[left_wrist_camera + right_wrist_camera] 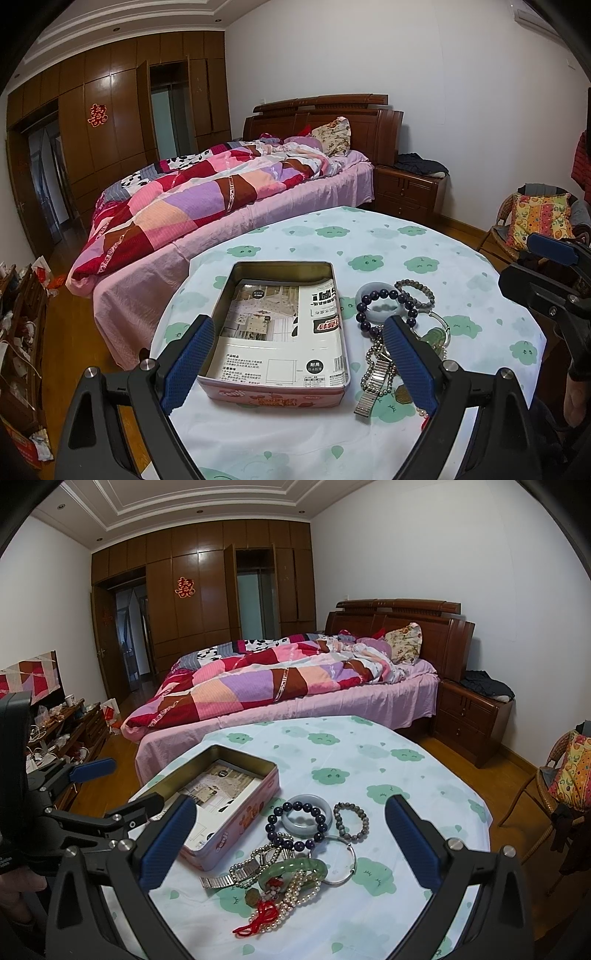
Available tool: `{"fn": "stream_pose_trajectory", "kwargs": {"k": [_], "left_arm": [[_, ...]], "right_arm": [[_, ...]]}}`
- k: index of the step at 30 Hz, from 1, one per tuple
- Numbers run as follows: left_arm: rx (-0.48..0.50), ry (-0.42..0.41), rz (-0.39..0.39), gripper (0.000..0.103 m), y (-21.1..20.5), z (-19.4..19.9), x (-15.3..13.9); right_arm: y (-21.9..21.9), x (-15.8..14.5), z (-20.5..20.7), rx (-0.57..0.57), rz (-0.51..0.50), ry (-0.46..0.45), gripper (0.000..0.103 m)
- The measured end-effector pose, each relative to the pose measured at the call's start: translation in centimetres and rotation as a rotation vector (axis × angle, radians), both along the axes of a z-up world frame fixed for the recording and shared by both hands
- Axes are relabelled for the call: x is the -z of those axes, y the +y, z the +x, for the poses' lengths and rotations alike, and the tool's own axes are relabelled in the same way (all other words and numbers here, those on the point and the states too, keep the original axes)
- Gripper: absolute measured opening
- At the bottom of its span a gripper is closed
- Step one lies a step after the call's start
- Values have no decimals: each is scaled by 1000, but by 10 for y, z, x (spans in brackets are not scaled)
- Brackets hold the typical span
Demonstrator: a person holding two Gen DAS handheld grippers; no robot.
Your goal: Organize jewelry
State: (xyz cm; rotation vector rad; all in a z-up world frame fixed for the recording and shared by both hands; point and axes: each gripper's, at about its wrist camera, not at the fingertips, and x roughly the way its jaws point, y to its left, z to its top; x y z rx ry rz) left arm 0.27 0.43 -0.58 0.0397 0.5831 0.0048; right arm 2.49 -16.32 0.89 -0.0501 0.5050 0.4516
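One open tin (236, 823) is being seen on the table (406, 775), pink on its outer wall, with one printed paper sheet (280, 332) lying flat inside it. On the sheet, the characters 耐用 can be read in a dark round badge; the remaining print is too small to be read. A few letters are printed on the tin's side, but they cannot be read with certainty.

Just to the right of the tin, one heap of jewelry is lying on the cloud-patterned cloth. Counted in the right wrist view: one pale jade bangle (308, 818), one dark purple bead bracelet (295, 827) lying across it, one grey bead bracelet (351, 819) just beside, one thin silver bangle (338, 860), one green bangle (295, 869), one metal watch band (221, 880), one pearl strand (295, 897) and one red tassel charm (258, 919). The pieces at the near end are overlapping and touching.

Two grippers are being held above the table. The left gripper (297, 362) is hovering with its jaws spread wide, the tin's near end lying between them. The right gripper (291, 845) is likewise being held with jaws wide apart, the jewelry heap lying between them; nothing is being gripped by either.

One red double-happiness character (185, 587) is being displayed on the wardrobe.
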Motion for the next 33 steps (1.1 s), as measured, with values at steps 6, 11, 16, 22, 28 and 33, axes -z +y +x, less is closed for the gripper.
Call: {"fn": "stream_pose_trajectory", "kwargs": {"k": [6, 11, 16, 22, 28, 33], "left_arm": [[0, -1, 2, 92, 0, 0, 0], [-2, -2, 0, 92, 0, 0, 0], [-9, -5, 0, 92, 2, 0, 1], [-19, -9, -3, 92, 6, 2, 1], [-31, -9, -4, 93, 8, 3, 1], [-32, -9, -3, 93, 7, 2, 1]], "right_arm": [[3, 5, -1, -3, -2, 0, 103], [3, 5, -1, -2, -2, 0, 103], [3, 5, -1, -3, -2, 1, 103], [3, 5, -1, -2, -2, 1, 103], [4, 8, 0, -4, -5, 4, 103], [5, 9, -1, -5, -6, 6, 103]]}}
